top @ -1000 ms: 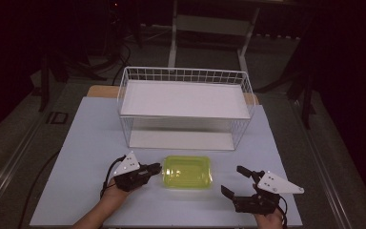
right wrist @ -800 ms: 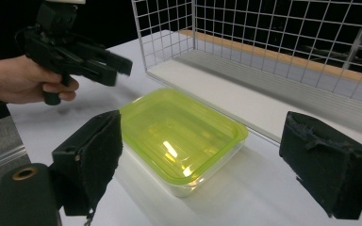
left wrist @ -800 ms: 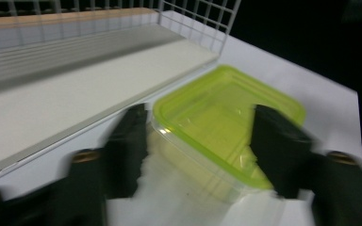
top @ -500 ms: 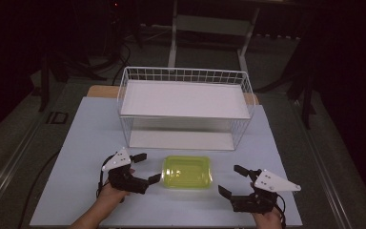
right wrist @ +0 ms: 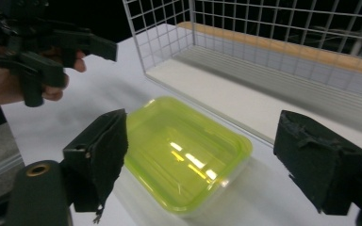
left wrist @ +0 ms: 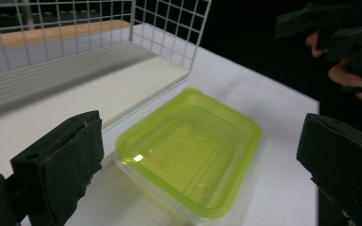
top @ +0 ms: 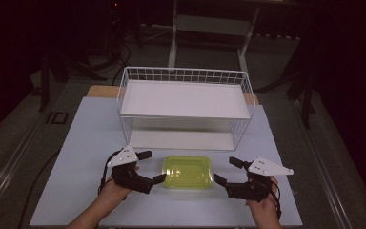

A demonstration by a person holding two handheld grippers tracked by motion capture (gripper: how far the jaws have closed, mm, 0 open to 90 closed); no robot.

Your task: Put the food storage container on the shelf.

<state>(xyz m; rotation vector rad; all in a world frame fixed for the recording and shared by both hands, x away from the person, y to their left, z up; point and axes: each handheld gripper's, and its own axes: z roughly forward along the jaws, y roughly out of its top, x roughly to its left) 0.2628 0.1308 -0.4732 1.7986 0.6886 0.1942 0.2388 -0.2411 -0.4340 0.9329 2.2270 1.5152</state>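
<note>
A dark room surrounds a white table (top: pixel 90 138) — at its far half stands a white wire basket (top: pixel 186 107) with a flat shelf board. Just before the basket lies a yellow-green lidded container (top: pixel 188 171), flat on the table. The left gripper (top: pixel 148 168) and right gripper (top: pixel 225 172) flank it — each with jaws spread wide, near but not touching it.

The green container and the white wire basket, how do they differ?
The green container is small, low, translucent plastic with solid walls; the wire basket is far larger, taller, white open mesh. The container lies between the two open grippers; the basket stands behind it. Both are rectangular and rest on the table.
</note>
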